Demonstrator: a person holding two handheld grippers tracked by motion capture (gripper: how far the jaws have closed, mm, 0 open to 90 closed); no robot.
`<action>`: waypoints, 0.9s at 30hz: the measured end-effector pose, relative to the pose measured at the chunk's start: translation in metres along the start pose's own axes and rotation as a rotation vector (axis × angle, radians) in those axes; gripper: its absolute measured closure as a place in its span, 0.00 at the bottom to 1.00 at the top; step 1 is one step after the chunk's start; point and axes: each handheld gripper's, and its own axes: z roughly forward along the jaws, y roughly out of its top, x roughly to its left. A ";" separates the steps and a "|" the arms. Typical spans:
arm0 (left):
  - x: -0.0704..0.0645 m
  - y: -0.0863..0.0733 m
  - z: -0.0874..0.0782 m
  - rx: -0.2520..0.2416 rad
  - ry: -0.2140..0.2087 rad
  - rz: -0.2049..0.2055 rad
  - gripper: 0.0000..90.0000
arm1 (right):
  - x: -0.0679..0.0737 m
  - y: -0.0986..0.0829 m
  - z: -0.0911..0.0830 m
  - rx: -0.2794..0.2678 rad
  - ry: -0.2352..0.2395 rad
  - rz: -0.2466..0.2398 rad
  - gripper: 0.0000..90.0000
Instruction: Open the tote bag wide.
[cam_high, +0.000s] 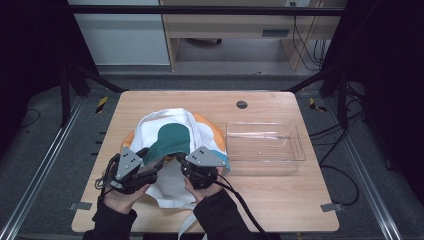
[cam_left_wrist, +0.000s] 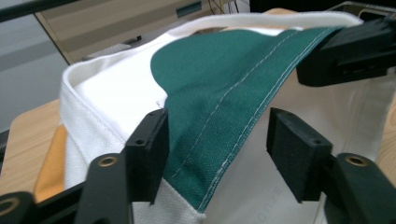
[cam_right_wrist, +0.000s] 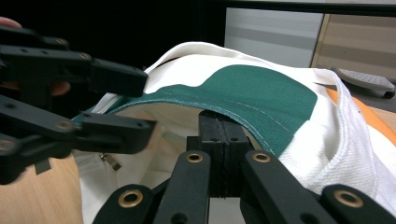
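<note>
A white cloth garment (cam_high: 162, 122) with a green patch (cam_high: 172, 139) and orange parts lies bunched on the wooden table (cam_high: 280, 200). My left gripper (cam_high: 152, 162) is open, and the green patch's stitched edge (cam_left_wrist: 224, 126) runs between its fingers (cam_left_wrist: 149, 144) without being pinched. My right gripper (cam_high: 181, 159) is shut at the green edge (cam_right_wrist: 261, 112), which drapes over its tips and is held up off the table. It shows in the left gripper view as the right gripper (cam_left_wrist: 345, 51) gripping that same edge. The open left gripper (cam_right_wrist: 144, 105) sits close beside it in the right gripper view.
A clear plastic tray (cam_high: 265, 142) stands empty to the right of the garment. A small dark grommet (cam_high: 242, 104) sits in the table near the far edge. A metal zipper pull (cam_right_wrist: 108, 161) hangs inside the cloth. Bare table lies at the front right.
</note>
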 end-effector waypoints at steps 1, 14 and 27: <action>0.000 0.000 0.000 0.000 0.000 0.000 0.47 | 0.000 0.000 0.000 0.000 0.000 0.000 1.00; 0.002 -0.008 0.010 0.072 0.032 -0.036 0.88 | 0.002 -0.005 0.000 0.021 0.024 -0.010 1.00; 0.006 -0.009 0.009 0.055 0.020 -0.086 0.97 | 0.007 -0.034 -0.003 0.092 0.052 -0.039 1.00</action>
